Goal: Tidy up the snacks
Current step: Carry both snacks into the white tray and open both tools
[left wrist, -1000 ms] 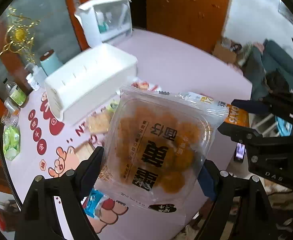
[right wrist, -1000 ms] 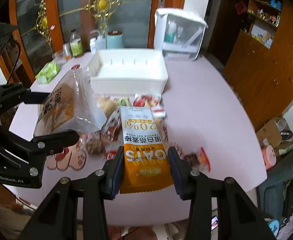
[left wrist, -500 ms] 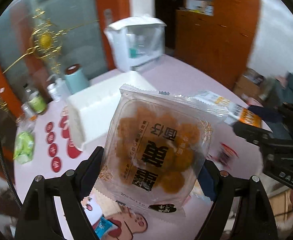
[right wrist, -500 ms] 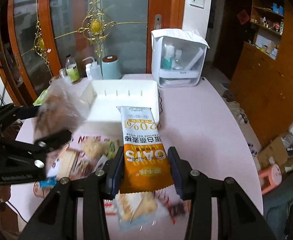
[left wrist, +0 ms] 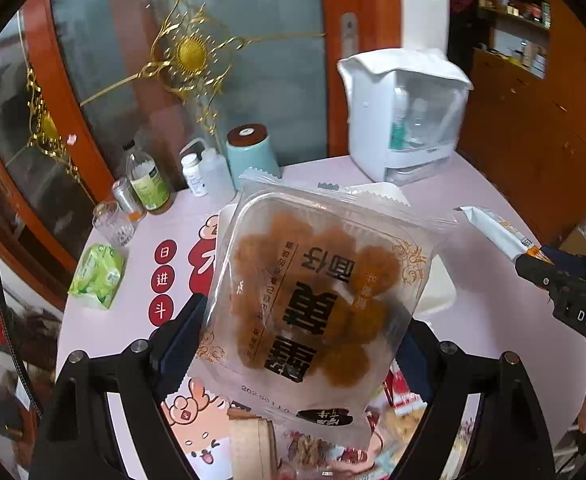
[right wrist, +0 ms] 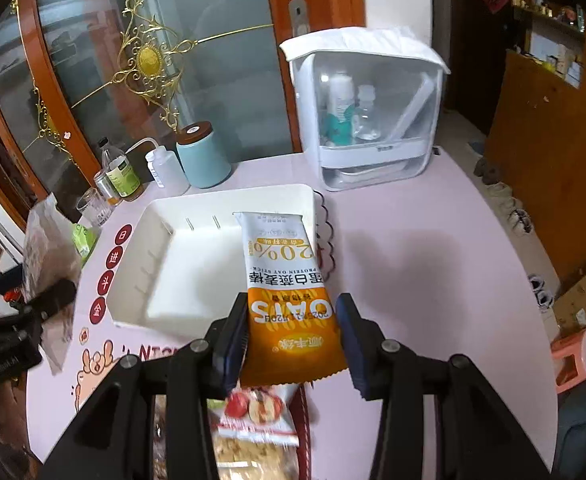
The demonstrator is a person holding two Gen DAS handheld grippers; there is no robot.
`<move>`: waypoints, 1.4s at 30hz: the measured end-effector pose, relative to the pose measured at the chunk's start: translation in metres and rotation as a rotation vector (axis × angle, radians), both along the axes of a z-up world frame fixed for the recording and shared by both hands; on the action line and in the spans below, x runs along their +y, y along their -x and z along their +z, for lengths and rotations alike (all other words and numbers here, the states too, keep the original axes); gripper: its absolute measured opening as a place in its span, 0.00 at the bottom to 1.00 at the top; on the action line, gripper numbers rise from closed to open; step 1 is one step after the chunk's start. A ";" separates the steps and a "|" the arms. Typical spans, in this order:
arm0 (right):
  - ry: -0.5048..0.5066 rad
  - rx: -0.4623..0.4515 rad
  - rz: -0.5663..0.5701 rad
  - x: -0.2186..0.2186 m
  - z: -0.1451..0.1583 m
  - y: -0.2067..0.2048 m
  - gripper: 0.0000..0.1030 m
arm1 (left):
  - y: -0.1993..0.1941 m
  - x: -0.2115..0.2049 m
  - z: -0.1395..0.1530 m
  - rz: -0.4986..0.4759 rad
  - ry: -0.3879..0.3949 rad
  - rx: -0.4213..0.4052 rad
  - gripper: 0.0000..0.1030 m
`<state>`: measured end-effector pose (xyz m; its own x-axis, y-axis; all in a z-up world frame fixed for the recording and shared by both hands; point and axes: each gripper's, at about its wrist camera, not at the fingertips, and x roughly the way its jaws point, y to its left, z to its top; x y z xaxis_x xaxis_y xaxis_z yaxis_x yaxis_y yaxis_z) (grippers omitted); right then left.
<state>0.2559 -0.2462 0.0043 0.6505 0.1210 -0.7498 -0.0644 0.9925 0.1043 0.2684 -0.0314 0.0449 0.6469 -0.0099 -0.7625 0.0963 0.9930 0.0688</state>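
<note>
My left gripper (left wrist: pixel 293 344) is shut on a clear pack of brown round pastries (left wrist: pixel 313 292), held up over the near end of the white tray (left wrist: pixel 437 292), which it mostly hides. My right gripper (right wrist: pixel 293 328) is shut on an orange and white oat bar packet (right wrist: pixel 285 276), held above the tray's (right wrist: pixel 165 264) right side. The tray looks empty inside. The right gripper and its packet (left wrist: pixel 501 232) show at the right of the left wrist view. The left gripper with its pack (right wrist: pixel 49 240) shows at the left of the right wrist view.
Loose snack packets (right wrist: pixel 253 412) lie on the pink table below both grippers. Behind the tray stand a teal canister (right wrist: pixel 203 156), bottles (right wrist: pixel 119 176), a glass (right wrist: pixel 93 208) and a white lidded organizer (right wrist: pixel 365 120). A green packet (left wrist: pixel 99 276) lies at the table's left edge.
Both grippers have risen and moved forward from over the snack pile toward the white tray, each still holding its packet. The tray is now much closer.
</note>
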 end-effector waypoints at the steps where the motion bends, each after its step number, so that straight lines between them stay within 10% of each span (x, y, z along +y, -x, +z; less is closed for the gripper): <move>1: -0.001 0.002 0.005 0.003 -0.001 -0.008 0.42 | -0.006 0.000 -0.003 0.010 0.004 0.007 0.82; 14: -0.112 0.090 0.002 0.026 -0.033 -0.085 0.47 | -0.084 0.005 -0.041 0.086 0.013 0.097 0.85; 20: -0.229 0.157 0.040 0.035 -0.042 -0.085 0.69 | -0.094 0.023 -0.046 0.122 0.090 0.099 0.99; 42: -0.105 0.117 0.082 0.070 0.016 0.063 0.69 | 0.035 0.047 0.020 0.036 0.077 0.025 0.99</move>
